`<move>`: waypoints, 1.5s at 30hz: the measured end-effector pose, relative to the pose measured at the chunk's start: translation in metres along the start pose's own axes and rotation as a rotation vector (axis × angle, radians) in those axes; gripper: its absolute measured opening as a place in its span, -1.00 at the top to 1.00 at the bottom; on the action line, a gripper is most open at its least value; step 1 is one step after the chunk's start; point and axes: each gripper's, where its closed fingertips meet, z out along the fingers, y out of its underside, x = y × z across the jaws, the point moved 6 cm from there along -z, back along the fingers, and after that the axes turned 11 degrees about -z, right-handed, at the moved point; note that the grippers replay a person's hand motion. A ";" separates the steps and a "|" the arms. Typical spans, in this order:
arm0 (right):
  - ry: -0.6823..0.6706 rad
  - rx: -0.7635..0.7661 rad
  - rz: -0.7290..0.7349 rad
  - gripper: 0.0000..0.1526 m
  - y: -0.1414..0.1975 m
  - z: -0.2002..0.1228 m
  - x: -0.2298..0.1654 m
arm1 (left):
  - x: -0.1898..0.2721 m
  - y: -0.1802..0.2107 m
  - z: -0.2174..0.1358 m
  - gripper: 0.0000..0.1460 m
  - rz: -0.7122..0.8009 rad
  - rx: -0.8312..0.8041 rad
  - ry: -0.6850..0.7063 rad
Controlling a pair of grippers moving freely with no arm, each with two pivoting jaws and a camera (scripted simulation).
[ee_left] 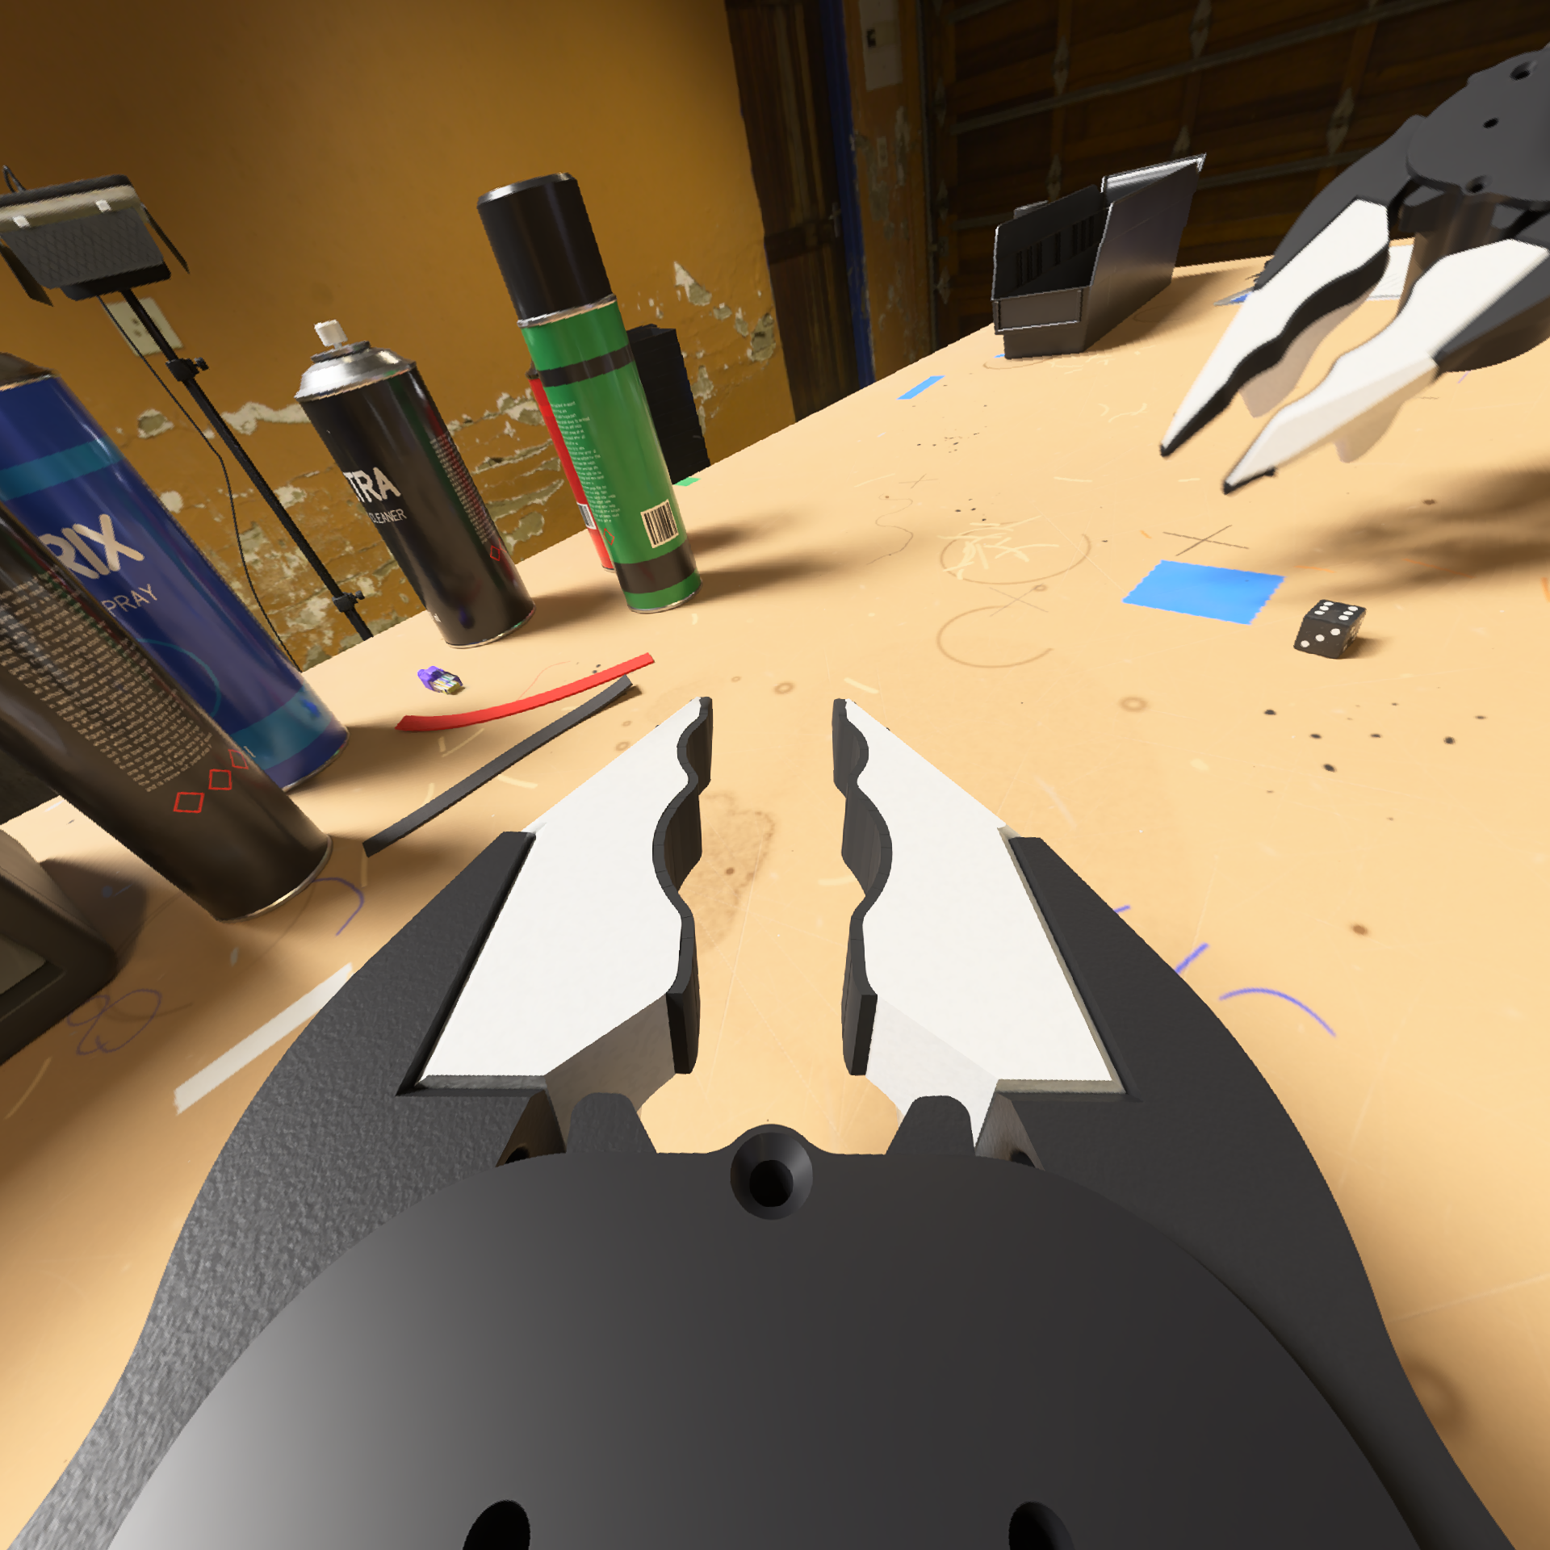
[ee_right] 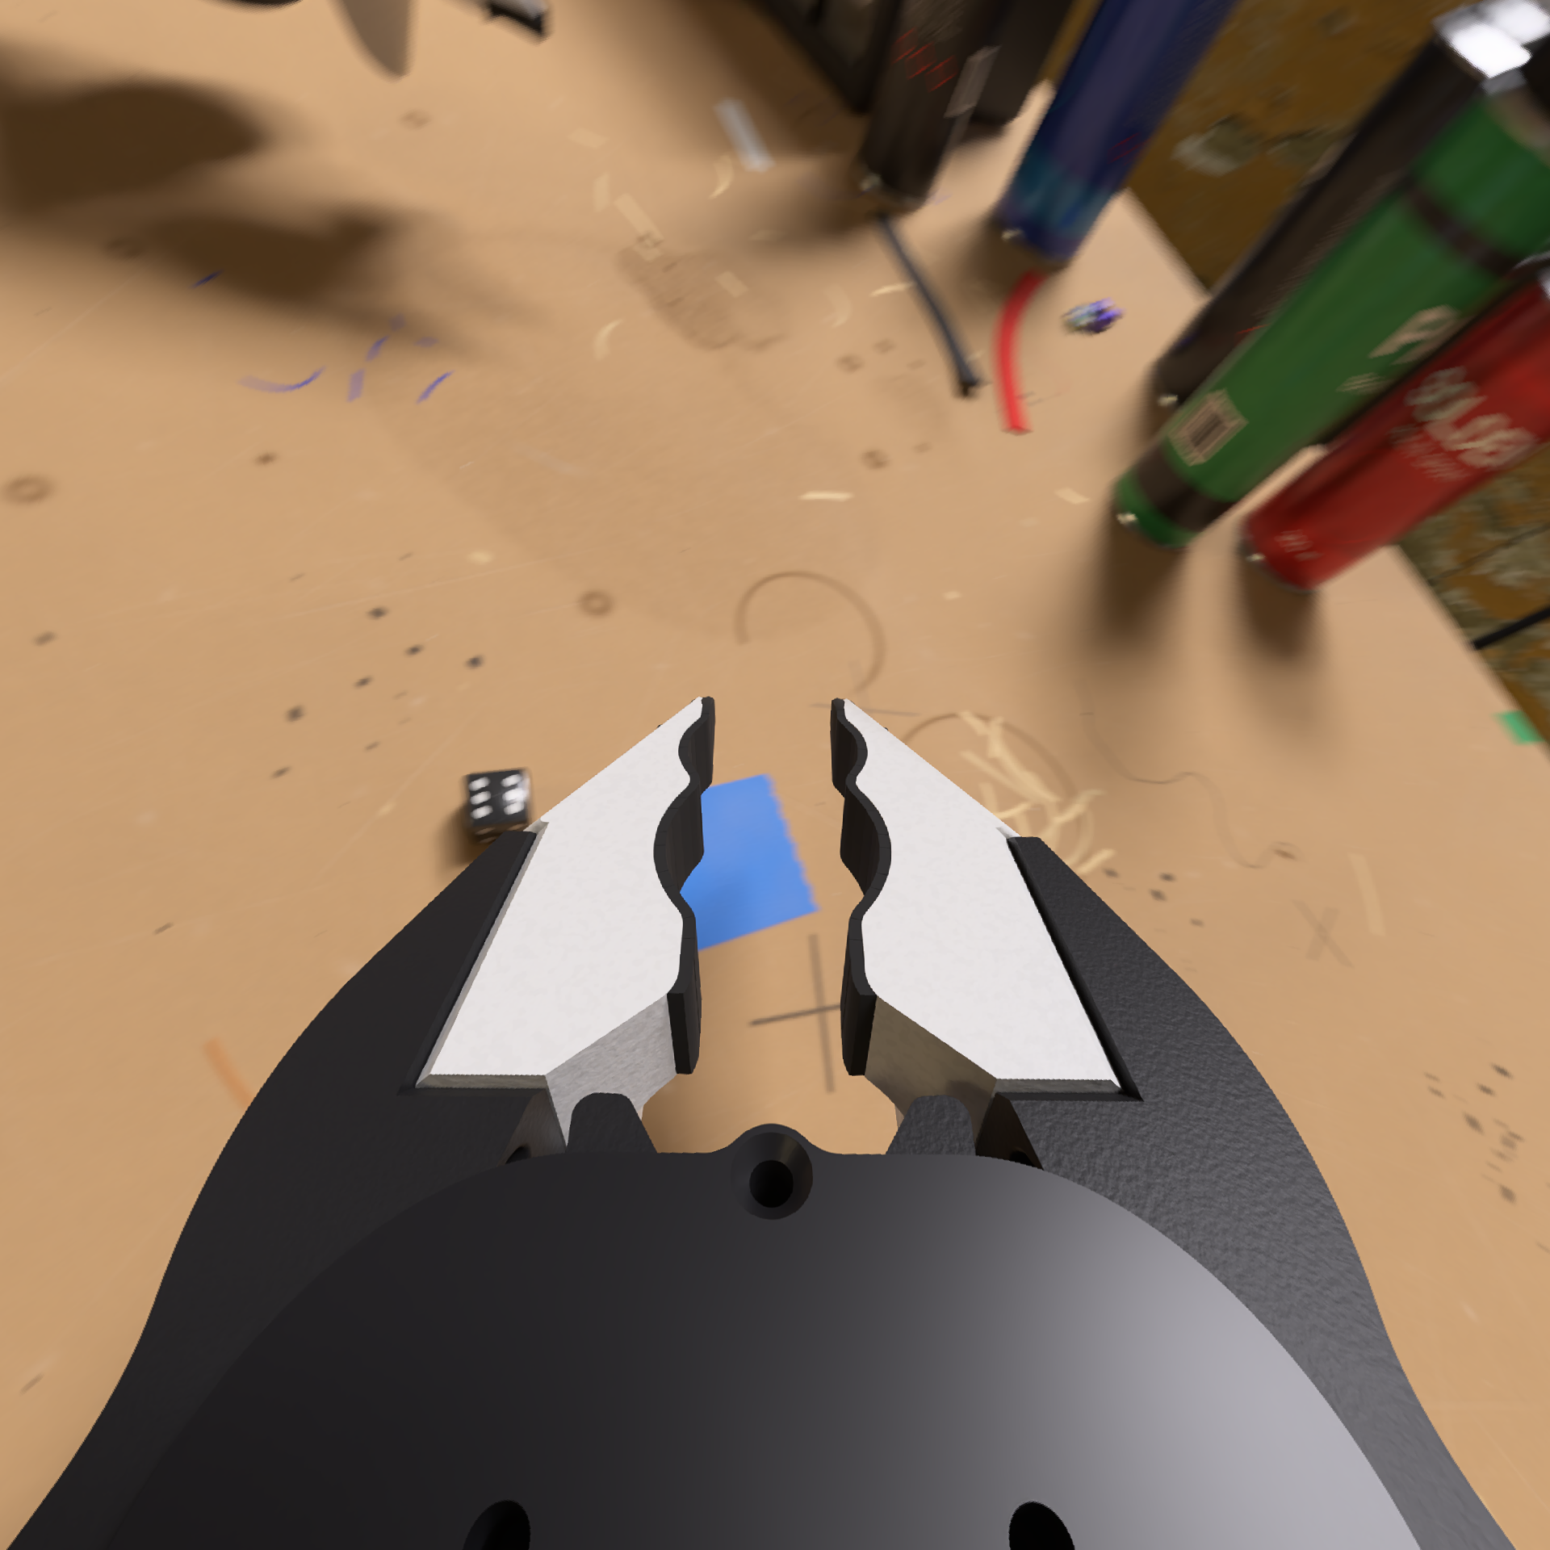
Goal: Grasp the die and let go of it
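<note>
A small black die (ee_left: 1328, 628) with white pips lies on the tan table, right of a blue tape patch (ee_left: 1204, 590). In the right wrist view the die (ee_right: 496, 802) sits just left of my right gripper's left finger, partly hidden by it. My left gripper (ee_left: 772, 703) is open and empty, low over the middle of the table, well left of the die. My right gripper (ee_right: 772, 703) is open and empty, above the blue tape patch (ee_right: 746, 864); it also shows at the upper right of the left wrist view (ee_left: 1195, 470), hovering above and behind the die.
Several spray cans stand along the left edge: blue (ee_left: 143, 587), black (ee_left: 419, 495), green (ee_left: 604, 394), red (ee_right: 1409, 470). A red strip (ee_left: 528, 698), a black strip (ee_left: 503, 767) and a small purple piece (ee_left: 439, 679) lie near them. A black bin (ee_left: 1090, 260) stands at the far edge.
</note>
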 end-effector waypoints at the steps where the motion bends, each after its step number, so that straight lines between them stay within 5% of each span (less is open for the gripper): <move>1: -0.052 -0.020 -0.006 0.64 0.000 0.002 -0.008 | 0.000 0.000 0.000 0.61 0.001 -0.001 -0.001; 5: -0.253 -0.102 -0.029 0.67 -0.001 0.008 -0.038 | 0.001 0.000 0.001 0.61 0.004 -0.001 -0.002; 10: -0.343 -0.152 -0.030 0.62 -0.001 0.013 -0.055 | 0.001 0.000 0.001 0.61 0.003 -0.001 -0.001; 45: -0.318 -0.147 -0.047 0.63 -0.013 0.015 -0.045 | 0.003 0.001 0.002 0.62 0.008 -0.015 0.016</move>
